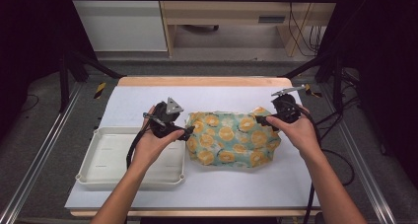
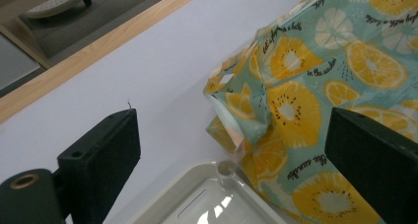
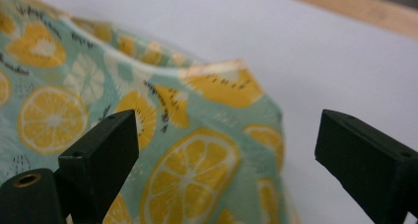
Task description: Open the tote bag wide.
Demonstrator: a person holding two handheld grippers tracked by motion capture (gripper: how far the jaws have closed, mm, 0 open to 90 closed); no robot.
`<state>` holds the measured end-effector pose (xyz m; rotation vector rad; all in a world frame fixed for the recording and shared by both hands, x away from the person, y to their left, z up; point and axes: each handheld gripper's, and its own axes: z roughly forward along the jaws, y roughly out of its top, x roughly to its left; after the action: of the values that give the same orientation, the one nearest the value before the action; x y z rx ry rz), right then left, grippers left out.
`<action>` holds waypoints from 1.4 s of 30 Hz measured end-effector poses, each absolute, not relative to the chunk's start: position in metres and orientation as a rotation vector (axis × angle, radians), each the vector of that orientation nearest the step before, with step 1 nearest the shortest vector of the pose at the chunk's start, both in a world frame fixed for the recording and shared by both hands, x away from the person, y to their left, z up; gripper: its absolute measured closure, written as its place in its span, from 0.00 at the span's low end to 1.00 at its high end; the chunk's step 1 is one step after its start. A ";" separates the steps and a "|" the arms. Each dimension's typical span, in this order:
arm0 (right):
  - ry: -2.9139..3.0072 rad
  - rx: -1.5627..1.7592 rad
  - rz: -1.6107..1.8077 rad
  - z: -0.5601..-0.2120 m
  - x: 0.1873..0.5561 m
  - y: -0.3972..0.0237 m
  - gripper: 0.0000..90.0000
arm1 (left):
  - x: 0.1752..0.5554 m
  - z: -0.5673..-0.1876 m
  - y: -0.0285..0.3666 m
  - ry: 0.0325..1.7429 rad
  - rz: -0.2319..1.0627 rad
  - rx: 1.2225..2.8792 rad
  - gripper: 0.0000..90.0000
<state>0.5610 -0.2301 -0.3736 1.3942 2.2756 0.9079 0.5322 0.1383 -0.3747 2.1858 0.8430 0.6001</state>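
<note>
White table (image 1: 148, 98), folded citrus-print cloth (image 1: 230, 137)

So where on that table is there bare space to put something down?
Bare white table cover lies beyond the white plastic tray, along the near edge below the lemon-print cloth, and at the far right corner. The middle is crowded: cloth flanked by left gripper and right gripper.

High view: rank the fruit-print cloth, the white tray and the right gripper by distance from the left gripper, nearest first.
From the left gripper, in the high view:
1. Fruit-print cloth: directly at the jaws, its left edge beside them.
2. White tray: just below and to the left, under the left hand.
3. Right gripper: farthest, across the cloth at its right edge.
</note>
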 end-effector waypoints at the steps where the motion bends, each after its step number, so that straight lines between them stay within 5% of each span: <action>1: 2.276 1.394 0.908 -0.374 0.561 -0.230 0.11 | 0.532 -0.375 0.138 0.843 0.600 2.186 0.08; 3: 2.294 1.403 0.892 -0.379 0.561 -0.229 0.23 | 0.535 -0.373 0.137 0.834 0.608 2.191 0.08; 5: 2.353 1.373 0.874 -0.387 0.557 -0.226 0.53 | 0.538 -0.373 0.134 0.835 0.606 2.184 0.09; 6: 2.353 1.373 0.874 -0.387 0.557 -0.226 0.53 | 0.540 -0.373 0.133 0.832 0.605 2.199 0.09; 8: 2.347 1.326 0.944 -0.388 0.547 -0.226 0.84 | 0.546 -0.376 0.130 0.838 0.613 2.212 0.11; 9: 2.347 1.326 0.944 -0.388 0.547 -0.226 0.84 | 0.548 -0.378 0.129 0.849 0.616 2.226 0.11; 10: 2.315 1.256 0.996 -0.386 0.538 -0.226 0.95 | 0.551 -0.381 0.129 0.869 0.614 2.234 0.12; 19: 2.253 1.079 1.194 -0.379 0.484 -0.230 0.99 | 0.542 -0.384 0.130 0.851 0.594 2.227 0.11; 28: 2.308 0.997 1.235 -0.418 0.423 -0.236 0.99 | 0.525 -0.379 0.113 0.743 0.592 2.258 0.10; 40: 2.387 1.027 1.187 -0.451 0.418 -0.247 0.99 | 0.556 -0.392 0.083 0.730 0.466 2.319 0.10; 42: 2.374 1.032 1.186 -0.453 0.418 -0.248 0.99 | 0.555 -0.396 0.079 0.724 0.417 2.341 0.17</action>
<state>0.4175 -0.2477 -0.4525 1.0320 2.3737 1.1864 0.5552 0.0789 -0.3958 2.3408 0.7236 0.4171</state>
